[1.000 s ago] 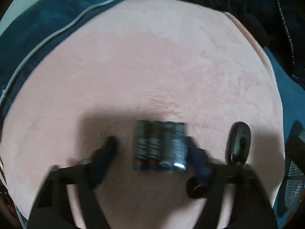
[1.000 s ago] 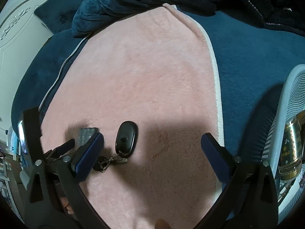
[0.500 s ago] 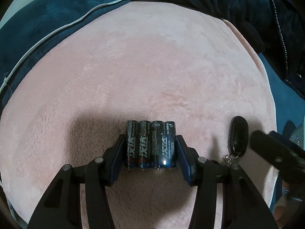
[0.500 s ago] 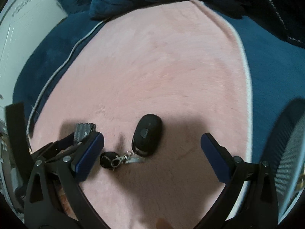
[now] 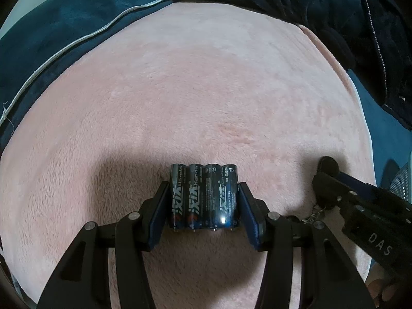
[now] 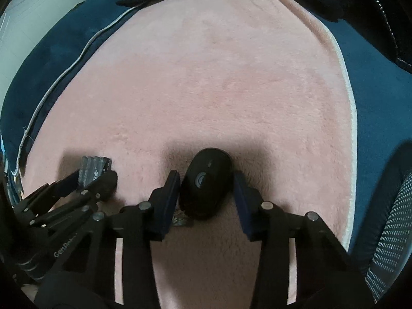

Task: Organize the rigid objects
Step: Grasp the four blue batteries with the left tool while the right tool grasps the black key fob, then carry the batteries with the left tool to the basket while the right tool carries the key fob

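A shrink-wrapped pack of dark blue batteries [image 5: 204,197] lies on the pink fleece blanket [image 5: 193,90]. My left gripper [image 5: 204,215] is shut on the pack, both pads pressing its sides; it also shows in the right wrist view [image 6: 94,171]. A black key fob [image 6: 206,181] with a small key ring lies to the right. My right gripper [image 6: 206,197] straddles the fob; its left pad touches the fob, the right pad [image 6: 240,206] stands a little off it. Only the fob's tip [image 5: 328,164] shows in the left wrist view.
The pink blanket lies over dark blue bedding [image 6: 381,97] with a white piping line [image 5: 64,49]. A dark jacket [image 5: 334,5] is bunched at the back. A white mesh basket [image 6: 394,244] stands at the right edge.
My left gripper closed onto the battery pack. My right gripper moved left and down over the key fob and narrowed around it.
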Action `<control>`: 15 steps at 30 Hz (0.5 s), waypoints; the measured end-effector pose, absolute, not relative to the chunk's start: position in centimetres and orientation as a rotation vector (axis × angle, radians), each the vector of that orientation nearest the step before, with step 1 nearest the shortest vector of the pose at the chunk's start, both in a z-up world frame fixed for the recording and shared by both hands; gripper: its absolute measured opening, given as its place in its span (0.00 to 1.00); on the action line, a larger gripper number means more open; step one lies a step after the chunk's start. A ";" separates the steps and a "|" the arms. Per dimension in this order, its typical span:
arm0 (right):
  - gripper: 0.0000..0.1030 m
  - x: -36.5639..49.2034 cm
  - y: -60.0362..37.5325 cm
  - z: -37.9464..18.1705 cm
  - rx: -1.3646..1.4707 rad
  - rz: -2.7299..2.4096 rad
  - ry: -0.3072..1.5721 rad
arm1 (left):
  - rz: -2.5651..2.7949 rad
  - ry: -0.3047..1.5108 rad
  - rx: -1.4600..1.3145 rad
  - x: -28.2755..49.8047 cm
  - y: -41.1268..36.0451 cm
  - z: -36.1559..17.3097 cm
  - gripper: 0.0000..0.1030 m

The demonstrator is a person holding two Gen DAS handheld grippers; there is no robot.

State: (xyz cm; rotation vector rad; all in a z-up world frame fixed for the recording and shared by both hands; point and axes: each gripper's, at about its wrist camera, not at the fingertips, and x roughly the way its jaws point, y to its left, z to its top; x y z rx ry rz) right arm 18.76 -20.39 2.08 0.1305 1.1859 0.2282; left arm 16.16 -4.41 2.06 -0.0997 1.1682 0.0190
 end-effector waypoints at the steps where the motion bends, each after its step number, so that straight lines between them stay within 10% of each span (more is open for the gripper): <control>1: 0.25 18.7 -20.6 2.3 0.138 0.232 1.178 | 0.018 1.170 -0.102 16.2 -4.4 2.1 0.53; 15: 0.11 16.9 -24.2 5.2 0.441 0.415 1.106 | 0.007 1.158 -0.157 13.0 -3.2 3.9 0.51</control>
